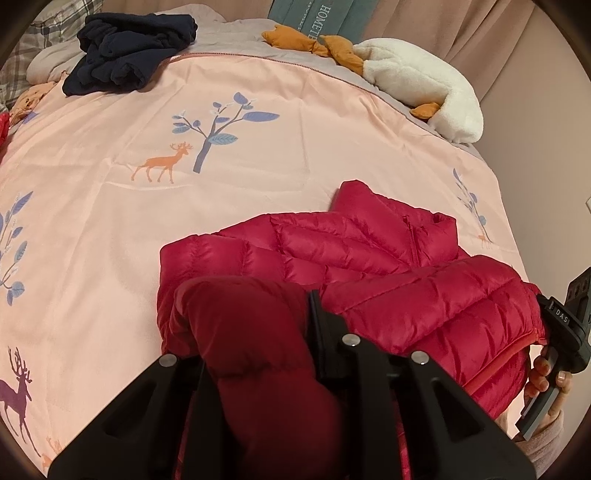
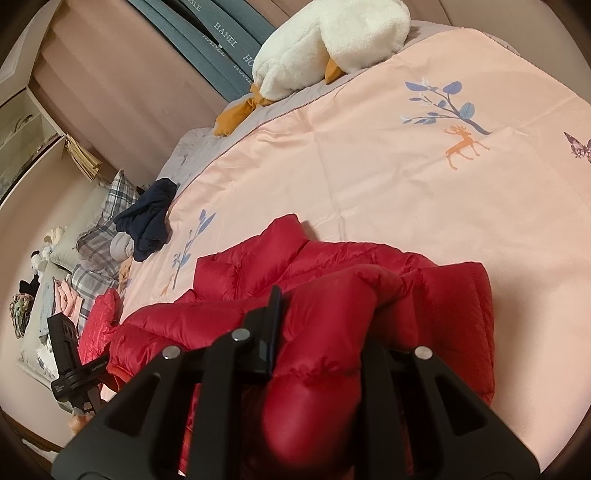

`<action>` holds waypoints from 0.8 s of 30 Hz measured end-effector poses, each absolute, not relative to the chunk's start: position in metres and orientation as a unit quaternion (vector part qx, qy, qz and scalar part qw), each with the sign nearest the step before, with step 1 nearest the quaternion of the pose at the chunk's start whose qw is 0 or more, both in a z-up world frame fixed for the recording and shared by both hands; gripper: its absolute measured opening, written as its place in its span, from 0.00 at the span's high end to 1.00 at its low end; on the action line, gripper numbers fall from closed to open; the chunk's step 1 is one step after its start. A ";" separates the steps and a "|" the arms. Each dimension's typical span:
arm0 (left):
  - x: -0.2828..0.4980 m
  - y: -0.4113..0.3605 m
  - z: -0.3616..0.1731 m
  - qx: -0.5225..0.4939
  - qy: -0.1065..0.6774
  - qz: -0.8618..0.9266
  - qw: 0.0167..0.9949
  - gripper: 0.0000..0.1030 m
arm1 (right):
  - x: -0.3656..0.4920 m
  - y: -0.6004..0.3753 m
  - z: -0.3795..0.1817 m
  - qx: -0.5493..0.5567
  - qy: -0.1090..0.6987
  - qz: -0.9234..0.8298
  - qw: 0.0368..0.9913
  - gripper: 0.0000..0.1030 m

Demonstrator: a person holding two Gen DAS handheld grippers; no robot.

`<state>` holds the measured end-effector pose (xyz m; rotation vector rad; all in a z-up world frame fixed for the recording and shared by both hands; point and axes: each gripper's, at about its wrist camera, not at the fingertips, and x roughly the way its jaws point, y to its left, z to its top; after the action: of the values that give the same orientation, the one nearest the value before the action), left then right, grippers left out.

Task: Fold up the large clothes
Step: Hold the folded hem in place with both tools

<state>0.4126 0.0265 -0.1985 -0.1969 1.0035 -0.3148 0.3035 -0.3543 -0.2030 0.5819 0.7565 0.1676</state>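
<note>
Both the left gripper point(image 1: 255, 321) and right gripper point(image 2: 332, 317) clench folds of a red puffer jacket point(image 1: 369, 251) over a pink bedspread point(image 1: 110, 221).

On the grey-green curtain panel point(image 1: 317, 18) behind the bed, white capital letters run down the folds; in the left wrist view they read "HOMETE", cut off at the lower end; in the right wrist view the same curtain panel point(image 2: 225, 40) shows "HANEL" and the start "HO"; the right gripper's handle block point(image 1: 561, 317) carries small white letters "DAS"; the print on the left gripper's handle block point(image 2: 92, 369) is too small to read.
</note>
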 end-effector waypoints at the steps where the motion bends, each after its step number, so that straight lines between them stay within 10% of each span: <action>1: 0.414 0.027 -0.199 -0.095 0.479 -0.150 0.860 0.81 | 0.304 -0.354 -0.203 0.280 0.364 0.080 0.885 0.83; 24: 0.428 0.027 -0.209 -0.108 0.493 -0.154 0.850 0.81 | 0.314 -0.360 -0.213 0.310 0.378 0.080 0.869 0.81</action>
<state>0.4281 0.0265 -0.2090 -0.2281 1.0375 -0.3240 0.3138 -0.3600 -0.2128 0.6484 0.7902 0.1679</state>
